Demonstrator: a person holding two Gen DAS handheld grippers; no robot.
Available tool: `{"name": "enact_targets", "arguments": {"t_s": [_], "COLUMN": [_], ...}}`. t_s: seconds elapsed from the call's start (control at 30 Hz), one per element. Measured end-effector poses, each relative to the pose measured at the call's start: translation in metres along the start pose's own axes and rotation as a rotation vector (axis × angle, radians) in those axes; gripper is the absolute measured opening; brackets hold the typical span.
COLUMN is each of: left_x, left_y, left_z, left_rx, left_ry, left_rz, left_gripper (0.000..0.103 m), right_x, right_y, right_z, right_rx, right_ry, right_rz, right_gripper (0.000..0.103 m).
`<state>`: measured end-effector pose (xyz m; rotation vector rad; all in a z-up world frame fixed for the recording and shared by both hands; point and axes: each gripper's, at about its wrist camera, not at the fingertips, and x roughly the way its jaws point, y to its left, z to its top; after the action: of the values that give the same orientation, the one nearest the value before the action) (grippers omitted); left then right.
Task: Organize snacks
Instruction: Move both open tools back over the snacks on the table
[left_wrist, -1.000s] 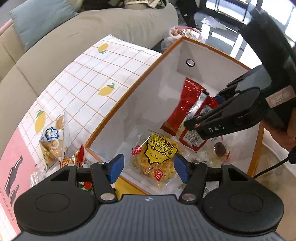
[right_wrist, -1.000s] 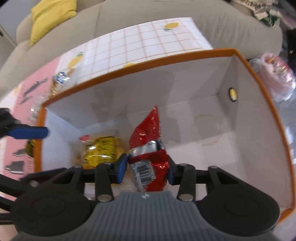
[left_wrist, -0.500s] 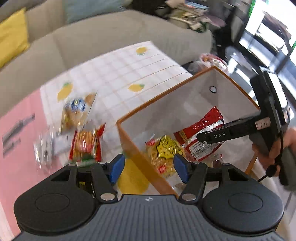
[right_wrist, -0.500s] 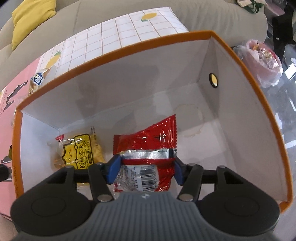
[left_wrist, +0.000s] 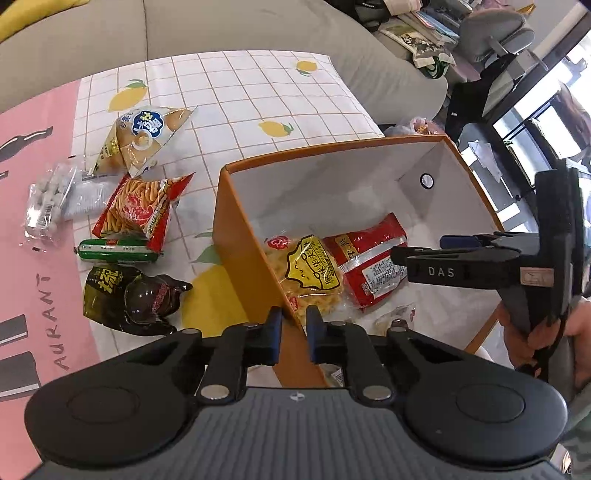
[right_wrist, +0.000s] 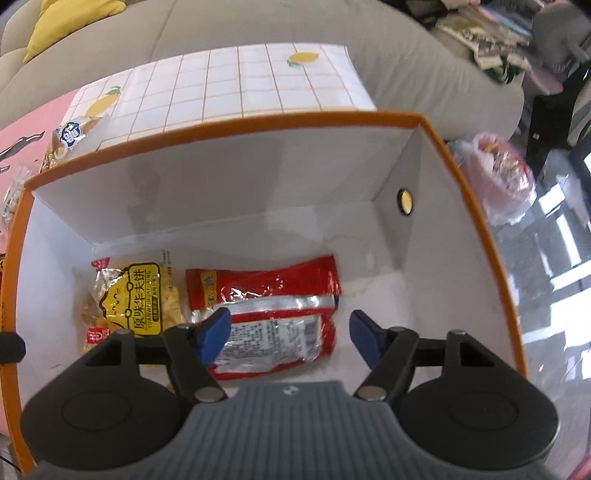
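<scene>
An orange box (left_wrist: 236, 236) with white inner walls (right_wrist: 229, 184) stands on the table. Inside lie a yellow biscuit pack (left_wrist: 306, 273) (right_wrist: 136, 299) and a red snack pack (left_wrist: 369, 262) (right_wrist: 273, 310). My left gripper (left_wrist: 294, 325) is shut on the box's near orange wall. My right gripper (right_wrist: 290, 332) is open and empty above the red pack; it also shows in the left wrist view (left_wrist: 424, 254). Outside the box lie a cream puff bag (left_wrist: 144, 136), a red stick-snack bag (left_wrist: 140, 206), a green sausage (left_wrist: 114, 251) and a dark bag (left_wrist: 129, 295).
A clear pack of white balls (left_wrist: 48, 199) lies at the table's left. A checked lemon cloth (left_wrist: 258, 96) and a pink mat (left_wrist: 33, 177) cover the table. A grey sofa (left_wrist: 221, 26) runs behind. A pink plastic bag (right_wrist: 502, 177) sits on the floor at right.
My right gripper opened and let the red pack drop flat onto the box floor. My left gripper swung left and closed on the box wall.
</scene>
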<state>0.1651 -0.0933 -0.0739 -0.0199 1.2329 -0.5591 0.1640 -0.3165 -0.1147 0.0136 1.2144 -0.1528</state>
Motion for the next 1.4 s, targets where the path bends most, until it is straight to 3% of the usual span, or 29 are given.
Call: {"name": "enact_targets", "arguments": {"t_s": [0.43, 0.67, 0.77, 1.03, 1.4], "left_x": [0.001, -0.032, -0.047, -0.077, -0.106], "left_y": [-0.002, -0.006, -0.003, 0.016, 0.06], "left_z": [0.014, 0.002, -0.008, -0.04, -0.084], "left_rx": [0.027, 0.081, 0.086, 0.112, 0.04], "left_ry": [-0.034, -0.126, -0.165, -0.25, -0.36], "left_rz": [0.031, 0.049, 0.068, 0.169, 0.225], "left_gripper": [0.014, 0.035, 0.037, 0.044, 0.054], "right_x": [-0.01, -0.029, -0.045, -0.085, -0.127], "right_y": [0.012, 0.023, 0.03, 0.055, 0.114], "right_z": [-0.007, -0.016, -0.021, -0.041, -0.074], "right_rx": [-0.01, -0.008, 0.005, 0.07, 0.066], "right_ry": [-0.025, -0.047, -0.089, -0.215, -0.41], "right_rz": [0.045, 0.077, 0.1, 0.166, 0.212], "right_gripper": [0.07, 0.071, 0.076, 0.077, 0.08]}}
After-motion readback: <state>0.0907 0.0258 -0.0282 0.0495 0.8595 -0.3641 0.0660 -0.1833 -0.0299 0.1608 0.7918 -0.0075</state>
